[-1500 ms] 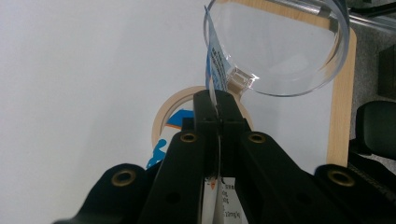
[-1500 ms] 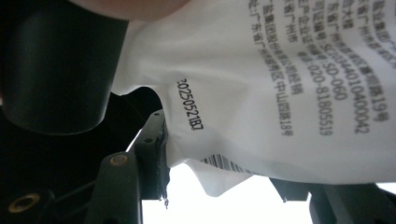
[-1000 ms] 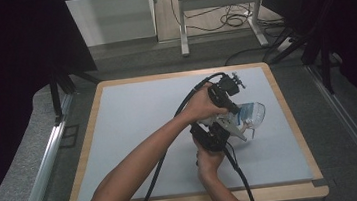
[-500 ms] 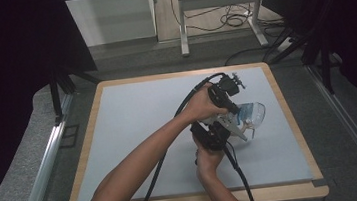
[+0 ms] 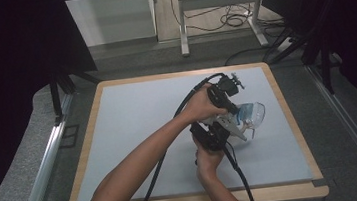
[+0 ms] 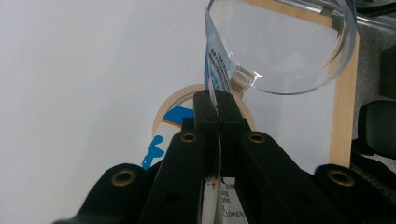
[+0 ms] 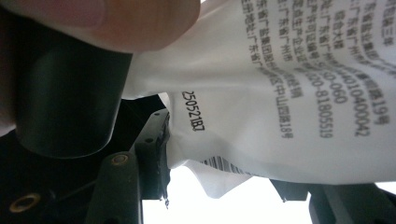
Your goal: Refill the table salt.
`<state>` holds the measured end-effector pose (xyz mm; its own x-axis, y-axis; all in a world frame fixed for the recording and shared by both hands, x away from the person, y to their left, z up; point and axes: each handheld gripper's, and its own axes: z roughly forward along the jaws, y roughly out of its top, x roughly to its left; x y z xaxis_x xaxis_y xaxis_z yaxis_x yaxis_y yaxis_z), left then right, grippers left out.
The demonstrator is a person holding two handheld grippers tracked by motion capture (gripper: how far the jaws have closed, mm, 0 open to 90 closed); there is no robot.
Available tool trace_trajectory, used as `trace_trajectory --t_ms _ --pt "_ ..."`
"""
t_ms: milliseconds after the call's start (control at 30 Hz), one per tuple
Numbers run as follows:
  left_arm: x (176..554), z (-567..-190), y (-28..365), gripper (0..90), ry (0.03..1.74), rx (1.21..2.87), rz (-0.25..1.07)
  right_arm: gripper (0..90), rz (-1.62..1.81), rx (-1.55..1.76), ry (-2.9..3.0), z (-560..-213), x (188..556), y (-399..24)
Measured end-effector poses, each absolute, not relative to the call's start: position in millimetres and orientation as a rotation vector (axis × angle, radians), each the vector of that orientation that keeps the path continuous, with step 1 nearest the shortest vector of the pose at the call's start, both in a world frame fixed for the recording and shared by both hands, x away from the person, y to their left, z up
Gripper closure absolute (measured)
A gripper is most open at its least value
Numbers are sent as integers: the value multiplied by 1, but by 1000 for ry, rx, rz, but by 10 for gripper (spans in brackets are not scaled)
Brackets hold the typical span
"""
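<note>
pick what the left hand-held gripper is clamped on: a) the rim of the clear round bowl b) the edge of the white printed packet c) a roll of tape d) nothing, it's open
b: in the left gripper view the left hand-held gripper has its jaws shut on the thin edge of the white printed packet, beside the clear round plastic bowl.

- Left forearm reaches diagonally in from the bottom, and its left hand-held gripper [image 5: 226,95] has both jaws pinched tight together.
- Right hand-held gripper [image 5: 210,136] sits just below it, nearly touching; can't tell its jaw state.
</note>
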<state>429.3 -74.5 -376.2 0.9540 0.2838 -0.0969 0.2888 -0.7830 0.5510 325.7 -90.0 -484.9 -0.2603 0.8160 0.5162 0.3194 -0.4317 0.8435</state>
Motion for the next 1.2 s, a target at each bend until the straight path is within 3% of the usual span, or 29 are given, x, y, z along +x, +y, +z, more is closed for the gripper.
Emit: trace_trajectory --t_ms 1200 --pt "426 -377 -76 900 394 2536 15 476 1741 1609 1370 -484 325 -88"
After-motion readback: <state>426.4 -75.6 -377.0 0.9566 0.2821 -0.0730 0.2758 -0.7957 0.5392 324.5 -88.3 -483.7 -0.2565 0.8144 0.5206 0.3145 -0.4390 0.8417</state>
